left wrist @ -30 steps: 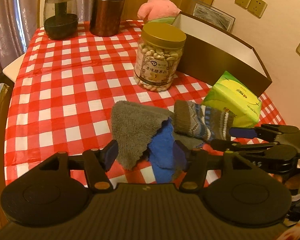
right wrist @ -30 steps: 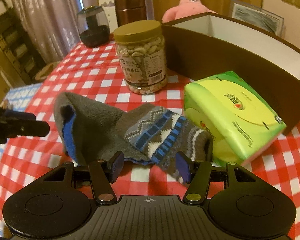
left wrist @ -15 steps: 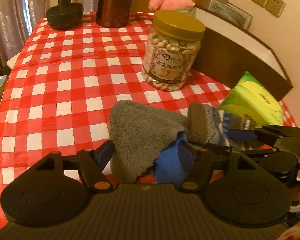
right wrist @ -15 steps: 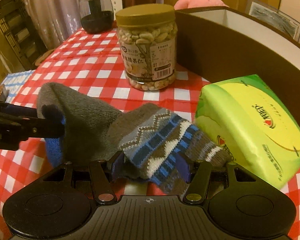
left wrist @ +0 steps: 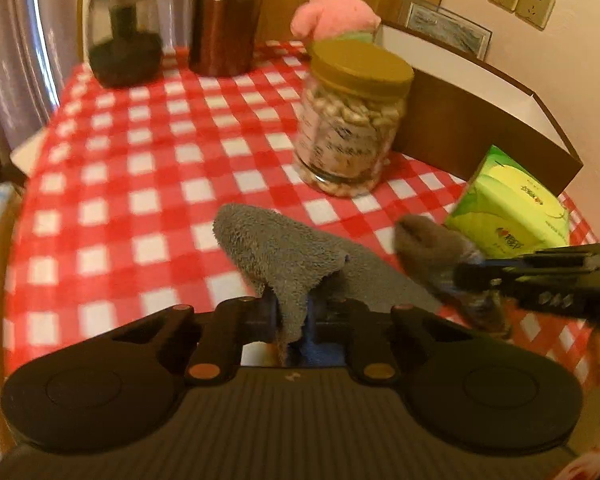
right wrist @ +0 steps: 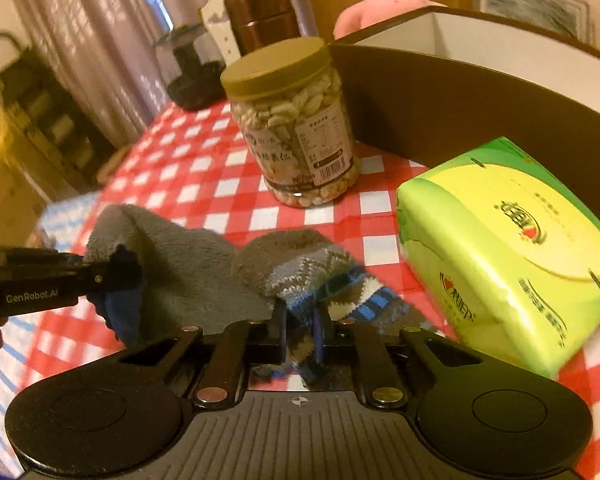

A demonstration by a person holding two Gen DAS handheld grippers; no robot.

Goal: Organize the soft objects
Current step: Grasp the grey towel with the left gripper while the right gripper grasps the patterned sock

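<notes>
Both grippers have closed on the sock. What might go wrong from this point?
1. The left gripper pinches only the fuzzy grey sock's edge, which may slip free.
2. The patterned cuff in the right gripper lies near the tissue pack, and lifting might nudge it.

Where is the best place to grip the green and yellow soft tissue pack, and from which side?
Grip the green and yellow soft tissue pack across its narrow near end, coming from the front. It lies tilted toward the brown open box, so the box probably blocks the far side.
</notes>
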